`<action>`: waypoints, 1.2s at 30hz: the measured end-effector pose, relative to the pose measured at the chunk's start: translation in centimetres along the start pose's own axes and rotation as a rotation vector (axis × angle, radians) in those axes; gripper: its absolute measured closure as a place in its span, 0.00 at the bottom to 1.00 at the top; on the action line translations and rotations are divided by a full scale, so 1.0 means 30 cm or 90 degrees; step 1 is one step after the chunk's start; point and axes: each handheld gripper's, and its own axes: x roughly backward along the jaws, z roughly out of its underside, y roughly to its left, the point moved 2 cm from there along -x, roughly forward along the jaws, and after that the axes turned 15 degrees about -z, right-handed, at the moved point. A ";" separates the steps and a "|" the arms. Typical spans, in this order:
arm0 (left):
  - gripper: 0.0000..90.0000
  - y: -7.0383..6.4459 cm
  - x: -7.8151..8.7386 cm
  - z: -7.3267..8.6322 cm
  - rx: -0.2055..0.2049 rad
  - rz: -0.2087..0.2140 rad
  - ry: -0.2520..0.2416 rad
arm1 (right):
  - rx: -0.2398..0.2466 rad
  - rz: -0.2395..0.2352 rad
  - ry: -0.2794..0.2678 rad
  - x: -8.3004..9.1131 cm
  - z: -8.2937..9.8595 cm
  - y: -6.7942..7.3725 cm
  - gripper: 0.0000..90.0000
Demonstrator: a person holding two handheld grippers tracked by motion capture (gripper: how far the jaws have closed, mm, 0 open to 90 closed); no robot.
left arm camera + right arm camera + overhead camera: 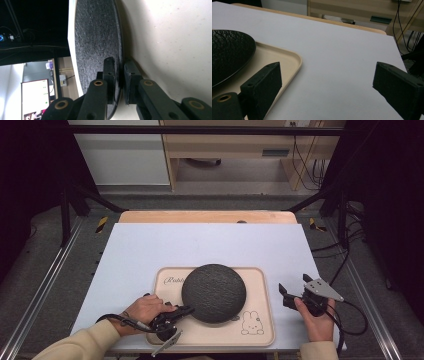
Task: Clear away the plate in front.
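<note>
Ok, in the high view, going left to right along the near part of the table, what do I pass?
Left hand → left tongs, shut on the plate's rim → dark round plate → rabbit drawing on the tray → right tongs, open → right hand.

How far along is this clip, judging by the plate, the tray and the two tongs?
Done: the left tongs have closed on the near-left rim of the dark plate, one jaw above it and one below in the left gripper view. In hand: the plate sits on the beige tray, gripped. Left: any move of the plate; the right tongs are open over the table, beside the tray.
</note>
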 end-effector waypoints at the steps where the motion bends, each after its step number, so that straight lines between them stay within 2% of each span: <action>1: 0.90 0.002 0.000 0.000 -0.002 -0.001 0.000 | 0.000 0.000 0.000 0.000 0.000 0.000 0.09; 7: 0.85 0.004 0.002 0.001 0.003 -0.012 0.001 | -0.001 0.000 0.001 -0.001 0.000 0.001 0.09; 12: 0.83 0.005 0.003 0.006 0.005 -0.010 0.002 | 0.000 0.000 0.002 -0.001 0.000 0.001 0.09; 16: 0.83 0.007 0.005 0.016 -0.001 -0.008 0.005 | -0.001 -0.001 0.001 0.000 -0.001 0.002 0.09; 17: 0.83 0.009 0.009 0.023 -0.011 -0.006 0.010 | -0.001 -0.001 0.002 0.000 -0.001 0.002 0.09; 24: 0.82 0.013 0.023 0.038 -0.012 -0.007 0.015 | -0.001 -0.001 0.001 0.000 -0.001 0.002 0.09; 25: 0.82 0.015 0.027 0.043 -0.021 -0.003 0.020 | 0.000 -0.001 0.002 0.000 -0.001 0.002 0.09; 26: 0.82 0.013 0.027 0.047 -0.014 -0.004 0.021 | 0.005 0.000 0.001 -0.001 -0.001 0.000 0.09; 33: 0.79 0.021 0.040 0.067 -0.008 -0.008 0.029 | 0.002 -0.001 0.000 0.000 -0.002 0.001 0.09; 35: 0.80 0.024 0.046 0.072 -0.019 -0.005 0.035 | 0.003 -0.002 0.000 -0.001 -0.002 0.001 0.09; 36: 0.80 0.021 0.047 0.074 -0.008 -0.008 0.032 | 0.003 -0.002 0.000 0.000 -0.002 0.001 0.09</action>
